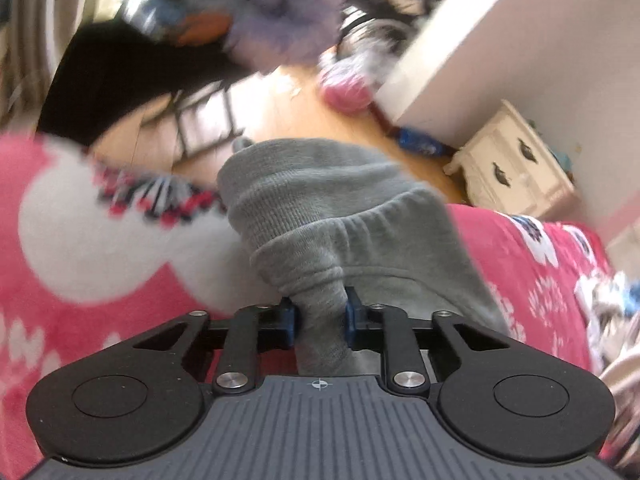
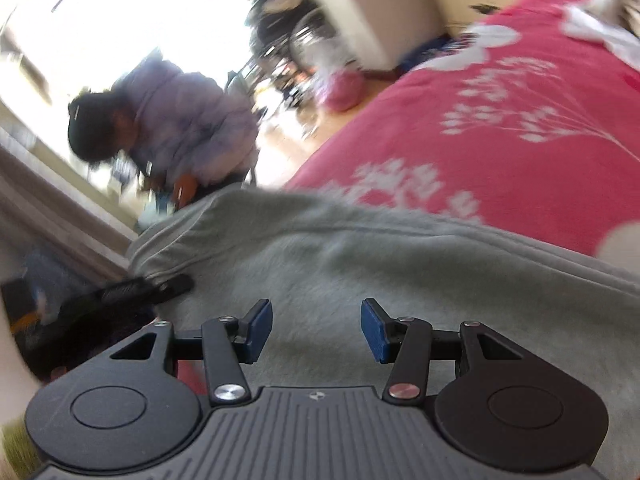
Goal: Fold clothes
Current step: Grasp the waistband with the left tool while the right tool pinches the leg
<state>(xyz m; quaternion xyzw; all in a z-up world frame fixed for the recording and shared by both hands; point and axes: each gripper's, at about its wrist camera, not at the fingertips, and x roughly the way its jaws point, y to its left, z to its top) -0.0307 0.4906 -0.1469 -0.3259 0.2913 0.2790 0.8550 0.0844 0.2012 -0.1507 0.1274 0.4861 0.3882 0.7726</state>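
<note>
- Left wrist view: left gripper [image 1: 320, 316] clenched on a bunched fold of the grey ribbed-knit garment [image 1: 336, 216], which lies on the pink floral blanket [image 1: 520, 280].
- Right gripper [image 2: 316, 330] released, jaws apart, over the garment's flat part.
- Judgement: draw the pinched fold across evenly; pin the cloth with the right side first.

This is a bedroom in a lived-in home. A bed [image 1: 540, 280] spread with a pink blanket printed with white flowers fills the foreground, and a cream bedside cabinet [image 1: 516, 160] with dark drawer handles stands past its edge against a white wall [image 1: 500, 40]. Beyond lie a wooden floor [image 1: 320, 120], scattered belongings, and a person in a lilac puffy jacket [image 2: 188, 120] by a bright window [image 2: 120, 20].
</note>
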